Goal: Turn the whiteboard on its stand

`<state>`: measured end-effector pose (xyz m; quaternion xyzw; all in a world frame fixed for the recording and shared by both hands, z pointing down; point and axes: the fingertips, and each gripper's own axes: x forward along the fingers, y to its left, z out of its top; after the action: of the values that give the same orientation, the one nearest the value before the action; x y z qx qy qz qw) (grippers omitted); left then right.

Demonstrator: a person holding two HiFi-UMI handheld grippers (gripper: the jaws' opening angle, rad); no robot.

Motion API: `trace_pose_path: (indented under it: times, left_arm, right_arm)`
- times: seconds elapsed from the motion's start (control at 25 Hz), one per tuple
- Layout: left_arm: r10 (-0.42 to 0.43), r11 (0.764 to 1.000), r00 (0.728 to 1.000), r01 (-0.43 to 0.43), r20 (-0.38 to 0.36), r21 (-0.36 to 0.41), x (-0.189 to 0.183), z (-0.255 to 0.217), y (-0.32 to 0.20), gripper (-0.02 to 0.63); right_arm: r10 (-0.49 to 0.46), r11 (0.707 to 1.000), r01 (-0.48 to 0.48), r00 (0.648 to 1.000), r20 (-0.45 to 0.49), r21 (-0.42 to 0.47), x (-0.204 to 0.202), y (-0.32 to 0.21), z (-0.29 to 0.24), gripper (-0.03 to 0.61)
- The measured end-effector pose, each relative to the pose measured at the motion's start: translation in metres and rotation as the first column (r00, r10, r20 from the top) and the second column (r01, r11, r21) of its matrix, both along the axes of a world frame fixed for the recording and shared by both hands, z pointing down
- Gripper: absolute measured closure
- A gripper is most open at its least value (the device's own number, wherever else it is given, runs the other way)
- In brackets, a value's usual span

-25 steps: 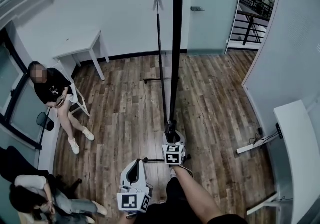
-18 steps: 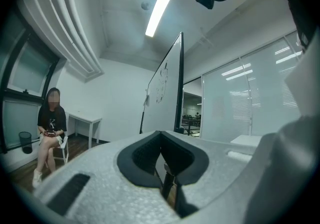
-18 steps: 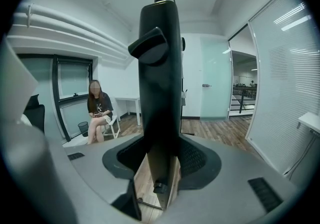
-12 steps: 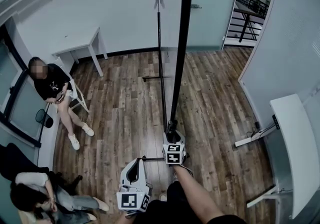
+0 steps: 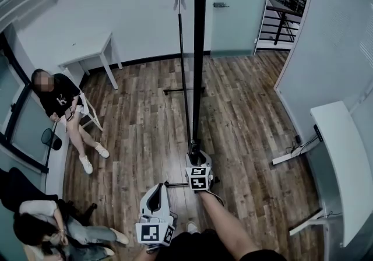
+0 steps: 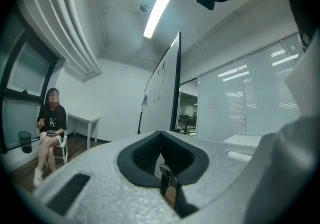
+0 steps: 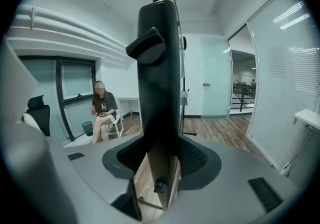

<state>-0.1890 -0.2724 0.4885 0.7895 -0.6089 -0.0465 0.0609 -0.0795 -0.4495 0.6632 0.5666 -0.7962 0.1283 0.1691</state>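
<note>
The whiteboard [image 5: 199, 50] stands edge-on in the middle of the wood floor [image 5: 145, 126], its black frame pinched low down by the right hand-held gripper [image 5: 197, 159]. The left hand-held gripper [image 5: 156, 197] hangs beside it, jaws pressed together and empty. A white table [image 5: 87, 50] stands against the far wall, with a seated person [image 5: 61, 102] at the floor's left edge.

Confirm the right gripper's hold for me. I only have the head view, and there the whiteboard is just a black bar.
Observer: In the right gripper view, the right gripper is shut on the black frame of the whiteboard, one jaw on each side.
Operator: Report anything on that frame near the jaws.
Observer: A black knob juts from the frame above the jaws.
Operator: Now give me the left gripper.
Observer: The left gripper has its jaws together with nothing between them. It points upward, well apart from the whiteboard.
</note>
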Motion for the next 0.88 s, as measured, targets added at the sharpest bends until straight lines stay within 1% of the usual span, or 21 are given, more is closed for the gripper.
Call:
trace_pose_path:
  times: [0.48,0.88]
  left_arm:
    - [-0.047,0.999,0.999,0.047,-0.009,0.005,0.021,-0.003,0.058,0.601]
    - [-0.067,0.998,0.998,0.067,-0.014,0.004,0.043,0.001,0.11,0.601]
  right_arm:
    - [-0.045,0.999,0.045,0.999,0.009,-0.008,0.012,0.061,0.0,0.391]
    - [-0.082,0.997,0.082,0.997,-0.001,-0.016,0.023,0.122,0.006,0.391]
